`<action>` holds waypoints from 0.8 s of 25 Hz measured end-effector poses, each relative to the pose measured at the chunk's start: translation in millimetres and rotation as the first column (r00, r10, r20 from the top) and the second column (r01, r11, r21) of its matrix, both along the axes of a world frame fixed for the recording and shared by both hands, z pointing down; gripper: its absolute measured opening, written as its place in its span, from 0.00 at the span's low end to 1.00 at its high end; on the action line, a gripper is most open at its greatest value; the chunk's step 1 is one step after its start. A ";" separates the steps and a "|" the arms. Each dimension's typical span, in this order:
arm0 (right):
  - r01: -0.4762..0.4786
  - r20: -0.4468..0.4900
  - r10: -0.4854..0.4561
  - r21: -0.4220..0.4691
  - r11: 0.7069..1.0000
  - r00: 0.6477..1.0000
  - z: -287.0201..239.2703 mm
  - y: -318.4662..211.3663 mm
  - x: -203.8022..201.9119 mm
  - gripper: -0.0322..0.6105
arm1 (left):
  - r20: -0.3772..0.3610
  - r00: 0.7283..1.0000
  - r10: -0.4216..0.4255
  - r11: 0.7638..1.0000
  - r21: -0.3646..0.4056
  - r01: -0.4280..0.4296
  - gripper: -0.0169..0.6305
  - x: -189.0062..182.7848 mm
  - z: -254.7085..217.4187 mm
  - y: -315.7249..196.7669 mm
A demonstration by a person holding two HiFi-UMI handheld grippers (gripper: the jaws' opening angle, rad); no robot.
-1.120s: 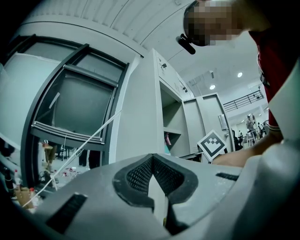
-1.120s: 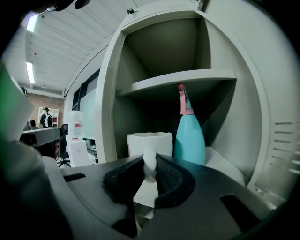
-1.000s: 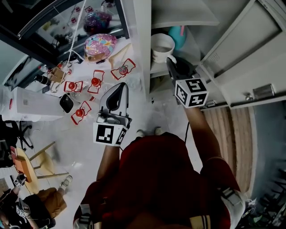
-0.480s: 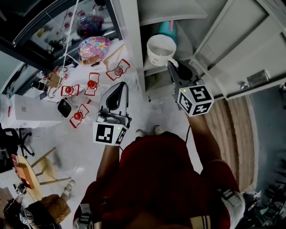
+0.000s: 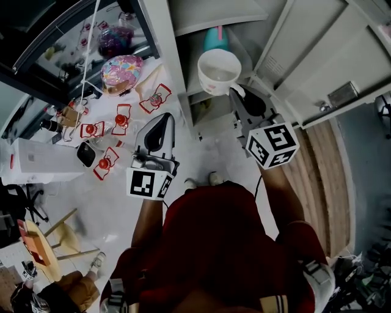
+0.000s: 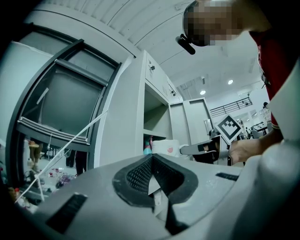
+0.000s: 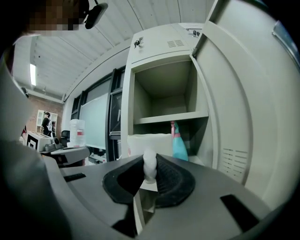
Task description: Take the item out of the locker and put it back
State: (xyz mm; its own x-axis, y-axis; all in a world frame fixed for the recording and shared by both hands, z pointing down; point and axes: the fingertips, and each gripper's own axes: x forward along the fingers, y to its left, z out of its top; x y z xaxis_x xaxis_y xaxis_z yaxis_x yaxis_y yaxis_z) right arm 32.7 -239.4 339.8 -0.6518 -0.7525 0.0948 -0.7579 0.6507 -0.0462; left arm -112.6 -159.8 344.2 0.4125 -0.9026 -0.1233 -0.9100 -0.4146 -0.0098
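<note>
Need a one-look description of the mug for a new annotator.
Start at the open pale locker at the top of the head view. In front of its lower compartment, the right gripper is shut on the handle of a white mug. It is wide and open-topped, unlike the slim teal bottle standing in the locker beyond it.

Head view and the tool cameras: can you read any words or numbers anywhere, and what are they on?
No words or numbers can be read anywhere.
Left marker cube, right marker cube: black-and-white square patterns, no letters.
Plate on the locker door: too small to read.
Red label on the white bottle: too blurred to read.
</note>
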 end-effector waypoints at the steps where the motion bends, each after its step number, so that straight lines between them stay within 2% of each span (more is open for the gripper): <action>1: 0.003 0.003 -0.003 0.003 1.000 1.000 -3.7 2.2 1.6 0.11 | 0.000 1.000 0.003 1.000 0.002 -0.003 0.04 1.7 -1.0 0.2; 11: 0.036 0.022 -0.037 0.046 0.998 0.999 -45.7 18.2 13.0 0.11 | 0.001 1.000 0.027 0.999 0.017 -0.027 0.04 12.1 -7.3 4.0; 20: 0.045 0.038 -0.046 0.050 0.998 0.998 -80.2 19.0 20.2 0.11 | -0.009 0.999 0.039 0.999 0.035 -0.039 0.04 11.5 -14.8 9.7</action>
State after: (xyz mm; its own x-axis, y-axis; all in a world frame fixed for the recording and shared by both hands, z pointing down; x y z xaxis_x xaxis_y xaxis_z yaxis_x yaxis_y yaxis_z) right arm 52.9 -220.4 259.5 -0.6879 -0.7251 0.0324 -0.7258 0.6867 -0.0419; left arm -101.2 -150.1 329.4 0.4460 -0.8808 -0.1589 -0.8932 -0.4493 -0.0164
